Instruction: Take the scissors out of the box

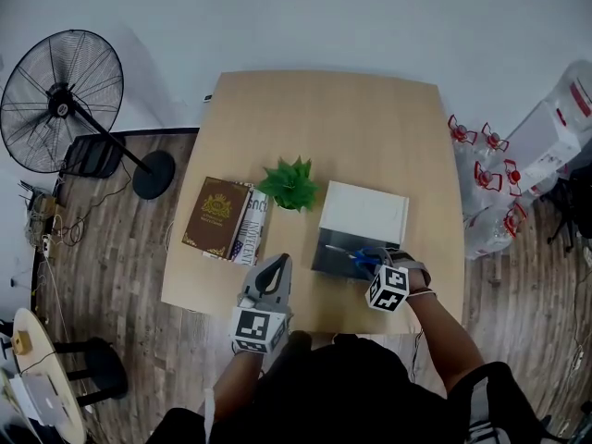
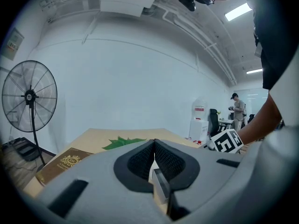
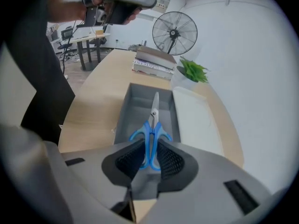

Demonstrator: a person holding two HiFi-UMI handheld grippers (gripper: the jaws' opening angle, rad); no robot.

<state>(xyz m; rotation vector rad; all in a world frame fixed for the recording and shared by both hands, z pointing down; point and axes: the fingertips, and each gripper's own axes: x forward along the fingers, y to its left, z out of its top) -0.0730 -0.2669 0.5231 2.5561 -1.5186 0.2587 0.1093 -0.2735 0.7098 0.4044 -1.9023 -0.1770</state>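
The right gripper [image 3: 150, 147] pinches the scissors [image 3: 153, 120] by their blue handles, blades pointing over the open box [image 3: 121, 119], seemingly just clear of its floor. The left gripper [image 2: 154, 149] hangs apart with its fingers pressed together on nothing. With so narrow a hold, the scissors could swivel or slip back into the box.

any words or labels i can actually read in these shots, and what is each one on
No text reads clearly.
brown book: gold crest and lettering, too small.
printed book under it: black letters, partly hidden, unreadable.
water dispenser: red label, blurred.
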